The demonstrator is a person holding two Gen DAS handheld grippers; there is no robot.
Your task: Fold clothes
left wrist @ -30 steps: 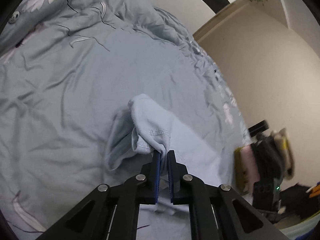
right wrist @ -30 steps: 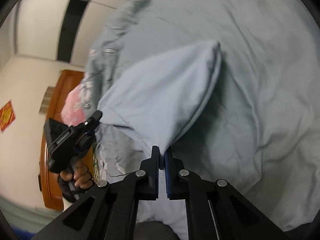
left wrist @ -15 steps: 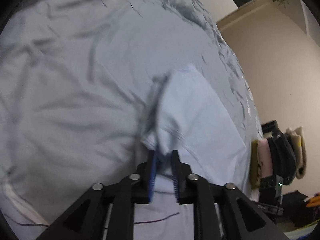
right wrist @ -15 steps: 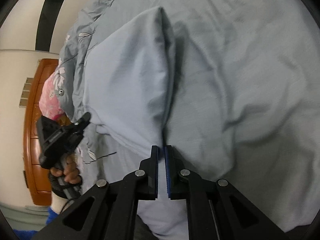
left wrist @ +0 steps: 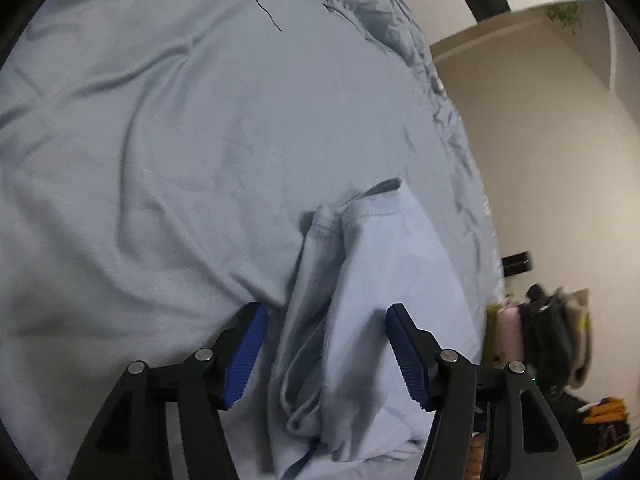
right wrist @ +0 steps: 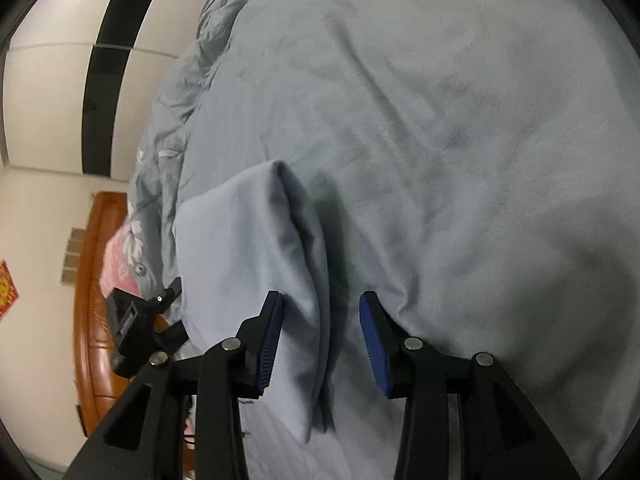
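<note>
A pale blue garment [left wrist: 384,288] lies folded on the grey-blue bed cover [left wrist: 160,160], its hemmed edge pointing away. My left gripper [left wrist: 324,354] is open, its blue pads apart on either side of the garment's near end. In the right wrist view the same garment [right wrist: 248,264] lies with a folded edge running towards me. My right gripper [right wrist: 322,332] is open over that edge, holding nothing. The left gripper's body [right wrist: 140,320] shows at the garment's far side.
The bed cover [right wrist: 460,140] is wrinkled and bunched at its far edges. A brown wooden headboard [right wrist: 92,320] and a pink pillow [right wrist: 116,256] lie at the left in the right wrist view. A rack with bags and clothes [left wrist: 548,336] stands beside the bed.
Both grippers were shut on the garment's edges and carried it down across the bed. Now both have opened and the garment lies released on the cover.
</note>
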